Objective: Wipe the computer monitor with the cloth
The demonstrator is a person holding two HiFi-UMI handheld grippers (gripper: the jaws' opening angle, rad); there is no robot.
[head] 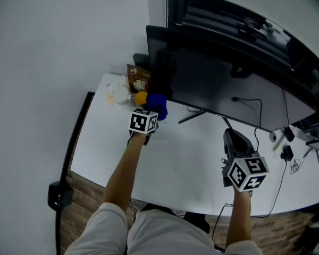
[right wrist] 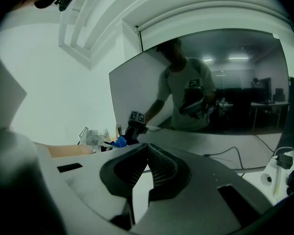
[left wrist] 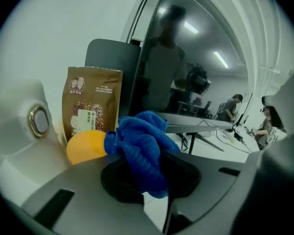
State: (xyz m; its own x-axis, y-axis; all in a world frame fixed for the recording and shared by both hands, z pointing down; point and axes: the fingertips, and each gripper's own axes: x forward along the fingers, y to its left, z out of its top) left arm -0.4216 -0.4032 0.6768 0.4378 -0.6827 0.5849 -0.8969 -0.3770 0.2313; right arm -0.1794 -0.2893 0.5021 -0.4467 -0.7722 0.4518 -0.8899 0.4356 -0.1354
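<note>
Clamps blue cloth (left wrist: pixel 143 146) in left hand-held gripper (left wrist: pixel 149 177), burying jaw tips under folds. Holds right hand-held gripper (right wrist: pixel 146 155) closed, empty. Half hides yellow thing (left wrist: pixel 85 147) behind cloth.

You had no print that could be read. The pouch (left wrist: pixel 91 102) carried a round emblem, lines of small print and a pale label (left wrist: pixel 83 119), but all of it was too blurred and small to make out. The left cube (head: pixel 143 121) and the right cube (head: pixel 246 173) bore only black-and-white square markers, with no letters or numbers.
</note>
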